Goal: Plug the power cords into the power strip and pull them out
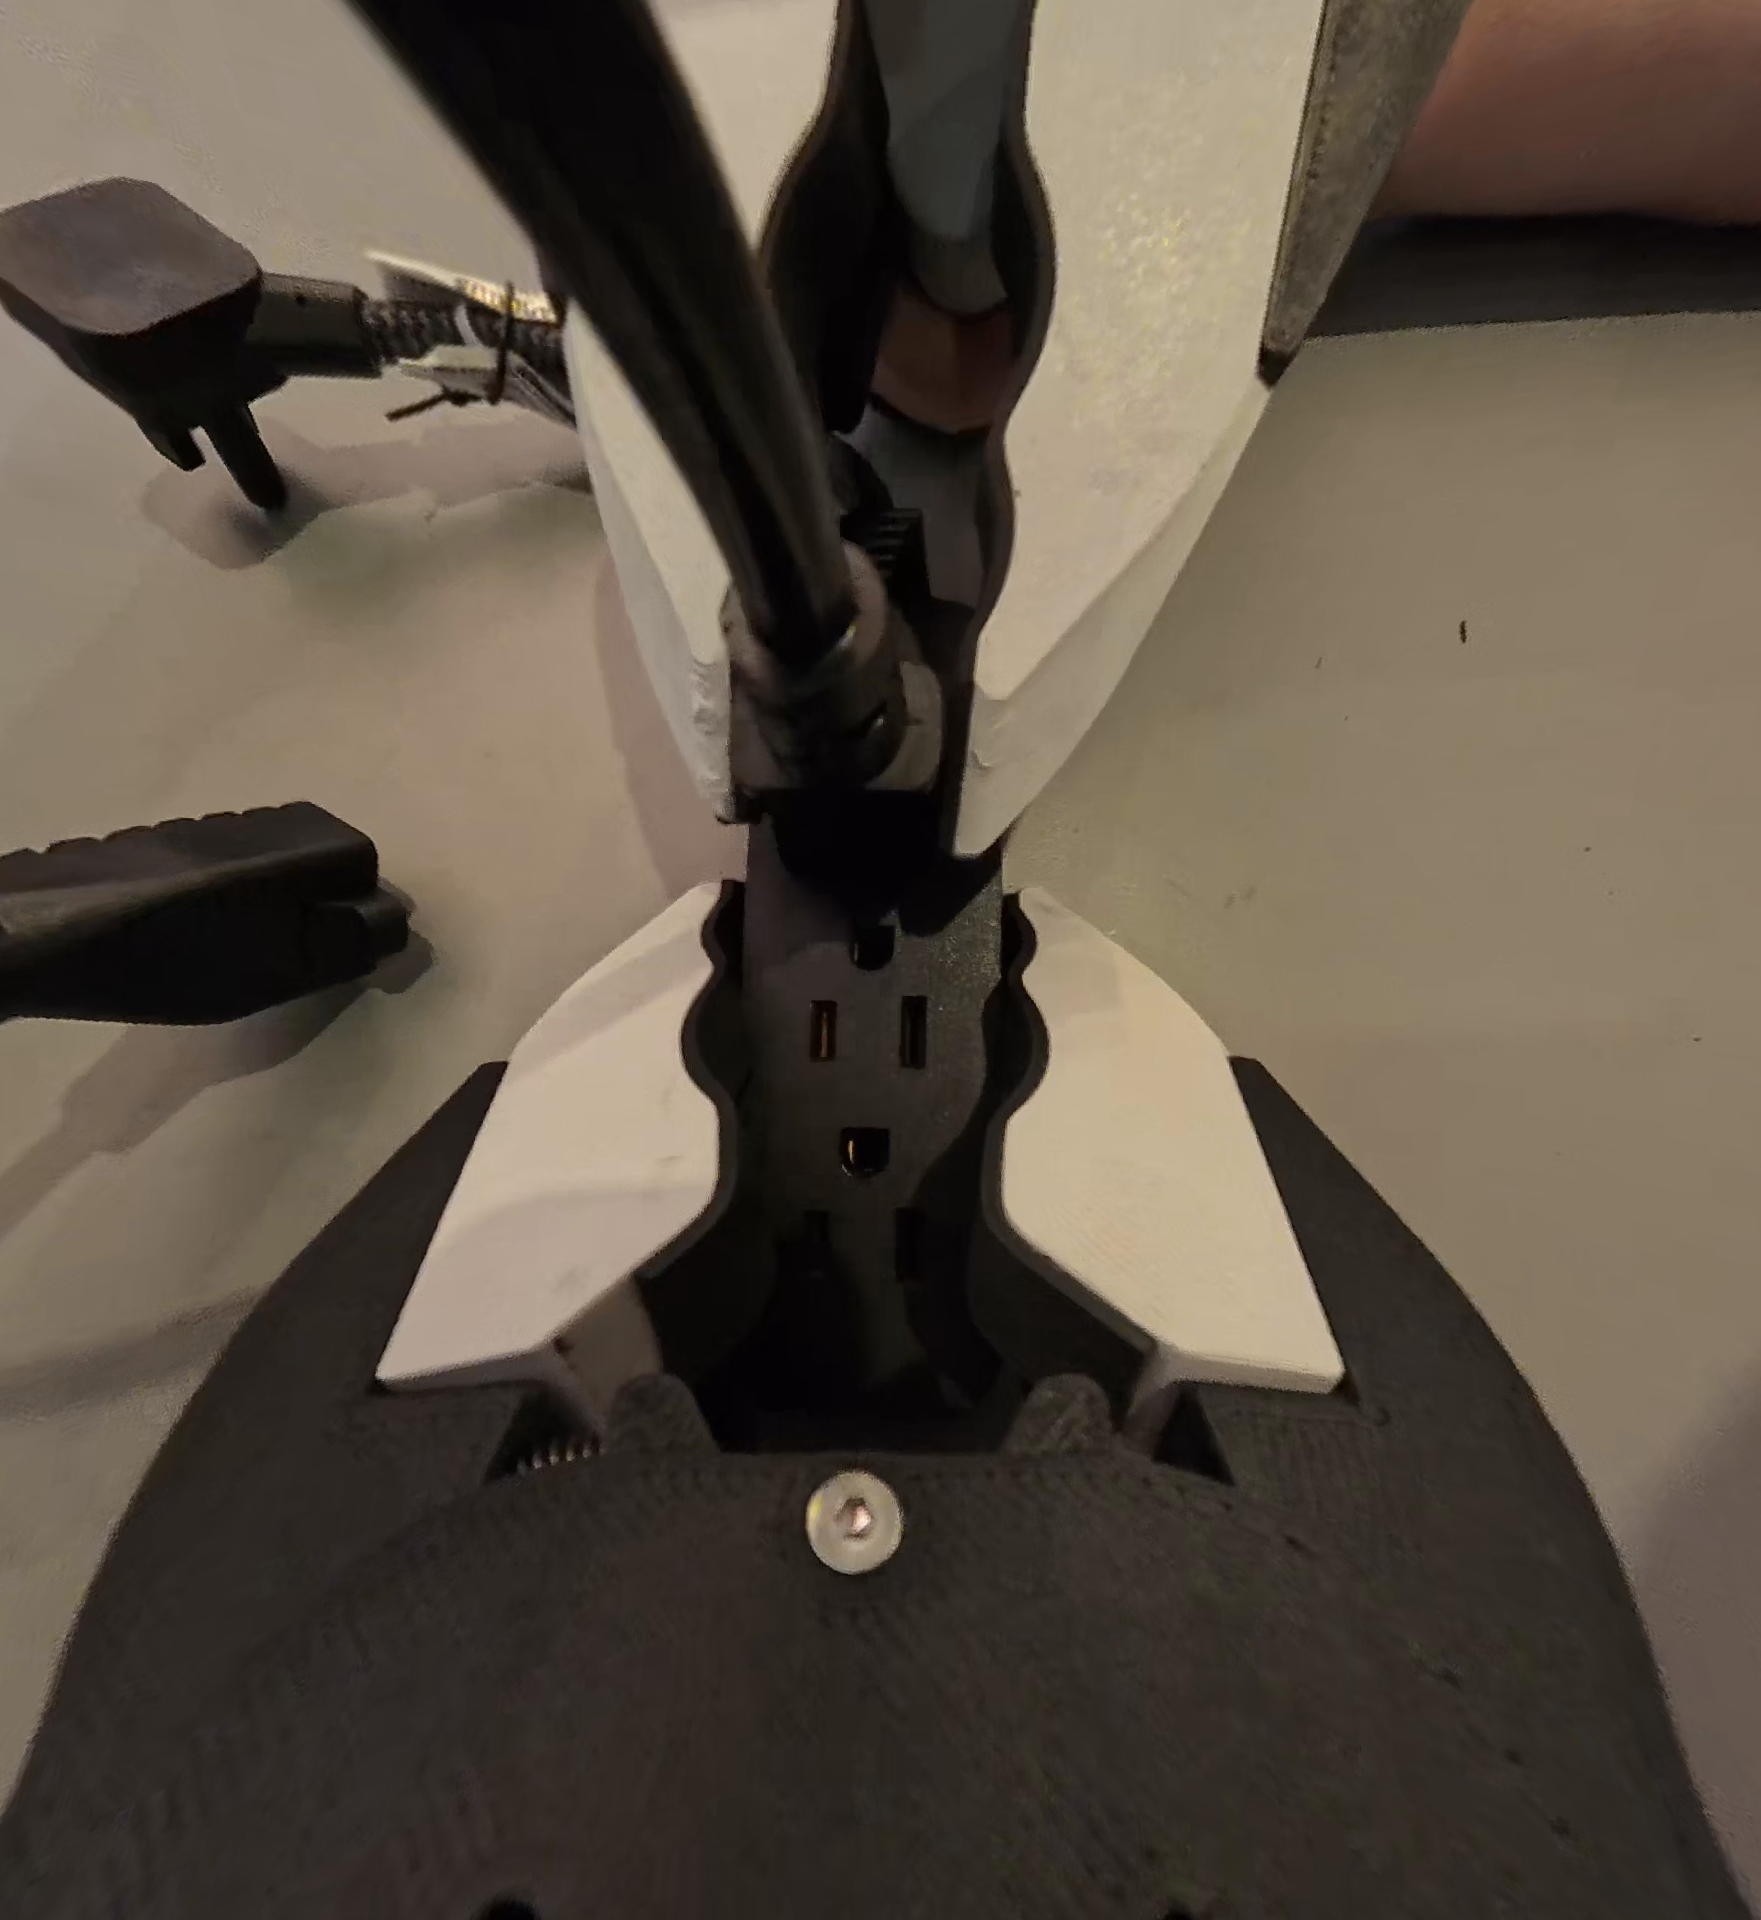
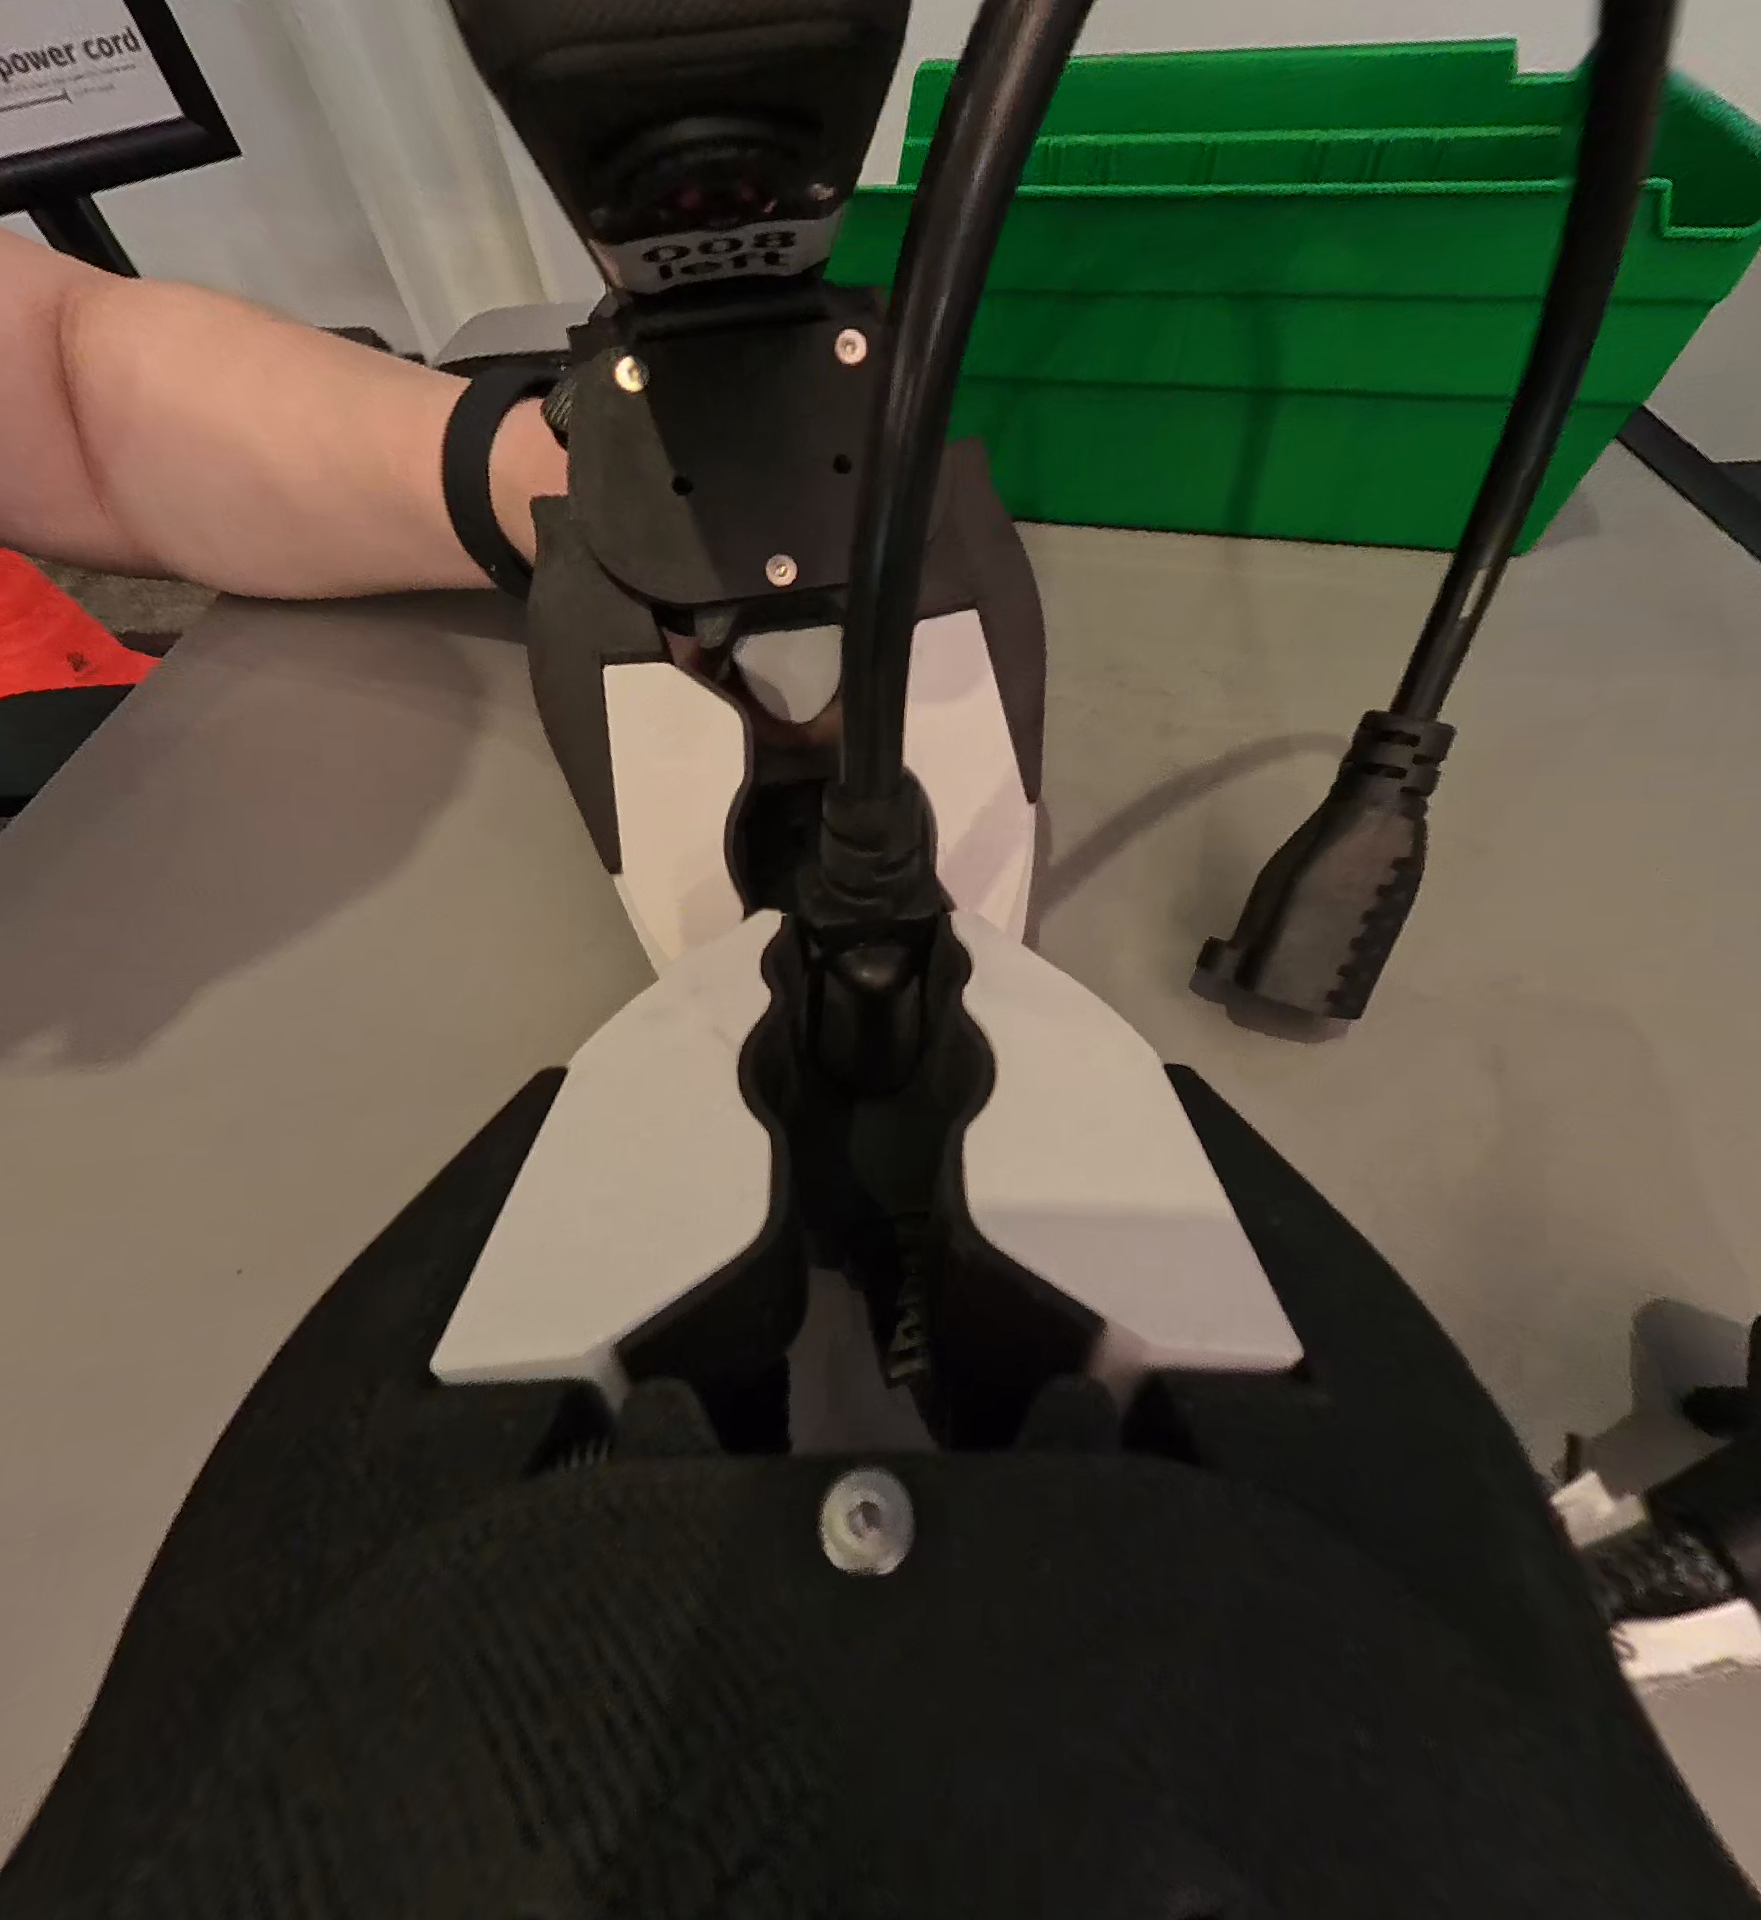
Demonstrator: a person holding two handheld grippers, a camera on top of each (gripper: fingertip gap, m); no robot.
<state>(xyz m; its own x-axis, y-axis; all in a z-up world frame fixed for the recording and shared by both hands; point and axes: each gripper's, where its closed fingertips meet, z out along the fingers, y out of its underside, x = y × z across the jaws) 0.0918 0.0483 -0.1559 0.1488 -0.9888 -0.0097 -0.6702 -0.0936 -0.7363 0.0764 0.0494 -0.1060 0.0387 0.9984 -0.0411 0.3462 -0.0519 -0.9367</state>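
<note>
Black printed body of the left gripper [image 1: 860, 914] fills the bottom of the left wrist view, and its two white fingers [image 1: 585, 1174] are narrowed on the black power strip [image 1: 860, 1091], pressing its two long sides. One free socket shows between the fingers. The strip's long axis runs straight away from the camera. At its far end the right gripper [image 1: 845, 831] comes from the opposite side, its white tips closed on a black plug [image 1: 834, 842] that sits right at the next socket. I cannot tell if the prongs are fully in or partly out. The cord [image 1: 647, 312] rises from the plug toward the upper left. On the grey table [image 1: 1427, 831] to the left lie a loose black plug [image 1: 117, 281] with prongs down and a black connector [image 1: 201, 904], both apart from the strip.

Nearest in the right wrist view is again a black body, with white fingers [image 2: 627, 1174] closed on the plug [image 2: 865, 997] from both sides. The cord [image 2: 897, 468] goes up and arches over, and its other end, a black socket end [image 2: 1323, 883], rests on the table to the right. Straight ahead, the left gripper [image 2: 834, 904] faces this one, so the two tools meet nose to nose along the strip. I judge the coming move runs along the prong direction, while the left one holds the strip down.

A green bin [image 2: 1323, 312] stands behind. The left gripper carries a small label with writing, and a framed sign [image 2: 34, 94] stands at the upper left; I do not repeat their words. No brand is readable.
</note>
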